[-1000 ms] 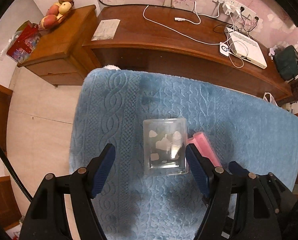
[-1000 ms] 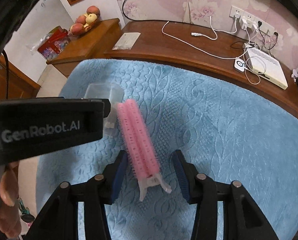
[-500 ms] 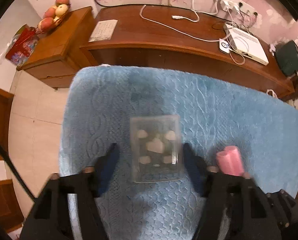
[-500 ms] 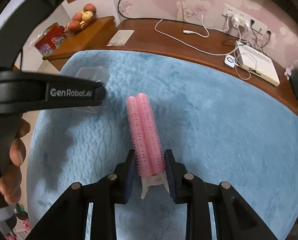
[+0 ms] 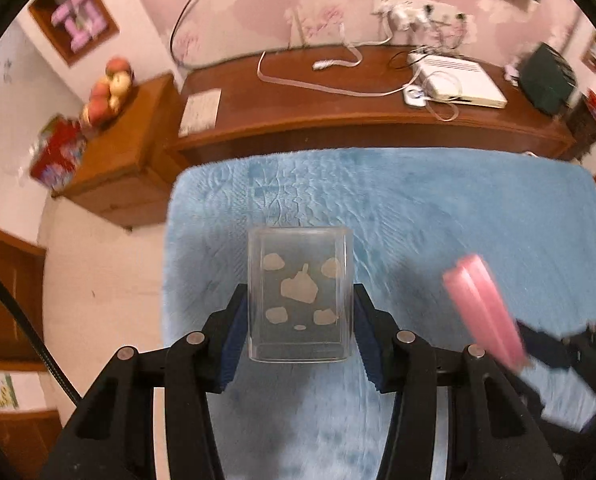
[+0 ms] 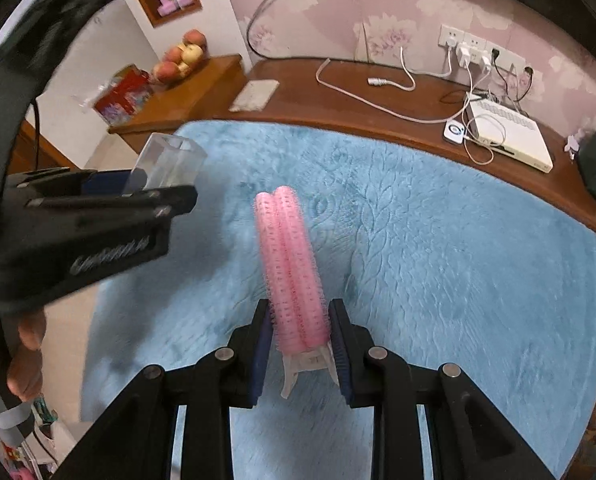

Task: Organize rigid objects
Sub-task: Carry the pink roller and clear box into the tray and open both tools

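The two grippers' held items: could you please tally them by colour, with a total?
Clear: 1, the clear plastic box in the left gripper.
Pink: 1, the pink hair roller clip in the right gripper.
Total: 2.

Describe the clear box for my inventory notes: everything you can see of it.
The clear box is a rectangular container of see-through plastic, open at its far end, with pale cloud-like shapes printed on one face. It is gripped between the blue pads of the left tongs, above the blue mat. In the right wrist view it juts forward from those tongs, and nothing shows inside it.
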`<state>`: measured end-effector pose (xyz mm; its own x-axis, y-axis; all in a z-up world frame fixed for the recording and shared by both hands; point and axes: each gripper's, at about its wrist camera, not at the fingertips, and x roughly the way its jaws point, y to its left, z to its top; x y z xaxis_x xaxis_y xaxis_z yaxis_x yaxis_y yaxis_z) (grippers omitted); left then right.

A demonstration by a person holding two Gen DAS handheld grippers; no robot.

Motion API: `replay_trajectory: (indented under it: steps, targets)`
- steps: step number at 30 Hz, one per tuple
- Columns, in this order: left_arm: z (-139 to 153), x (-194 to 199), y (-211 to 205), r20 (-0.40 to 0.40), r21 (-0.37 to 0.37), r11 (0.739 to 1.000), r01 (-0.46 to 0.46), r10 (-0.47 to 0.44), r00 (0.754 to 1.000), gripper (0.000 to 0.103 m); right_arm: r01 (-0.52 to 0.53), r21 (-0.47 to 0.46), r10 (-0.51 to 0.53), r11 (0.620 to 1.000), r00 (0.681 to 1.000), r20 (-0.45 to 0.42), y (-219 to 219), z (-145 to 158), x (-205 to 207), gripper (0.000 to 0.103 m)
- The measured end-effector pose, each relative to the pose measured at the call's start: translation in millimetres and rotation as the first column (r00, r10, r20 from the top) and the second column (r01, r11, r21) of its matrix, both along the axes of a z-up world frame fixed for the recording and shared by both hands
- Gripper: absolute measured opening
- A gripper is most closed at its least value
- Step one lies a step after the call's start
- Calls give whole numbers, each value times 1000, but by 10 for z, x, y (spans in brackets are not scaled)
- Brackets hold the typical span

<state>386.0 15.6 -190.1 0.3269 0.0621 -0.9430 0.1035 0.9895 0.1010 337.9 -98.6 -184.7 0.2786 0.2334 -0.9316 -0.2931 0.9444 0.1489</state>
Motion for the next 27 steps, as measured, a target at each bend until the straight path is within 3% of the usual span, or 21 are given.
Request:
replay_trajectory:
  steps: [8, 14, 21, 27]
  targets:
    - [804, -1022, 108, 88, 4, 995, 103, -103, 991, 53, -20, 90, 13, 996, 997, 71, -179, 652, -729, 29]
    - [1185, -1824, 170, 104, -53, 993, 101, -95, 990, 53, -31, 146, 16, 989, 994, 107, -355, 1009, -1496, 29]
    - [1250, -2611, 91, 121, -50, 995, 81, -75, 990, 53, -35, 123, 24, 992, 996, 88, -489, 982, -2356, 29]
    - [895, -3142, 6, 58, -32, 997, 65, -63, 996, 53, -18, 122, 18, 992, 1000, 0, -556, 687, -2864, 29]
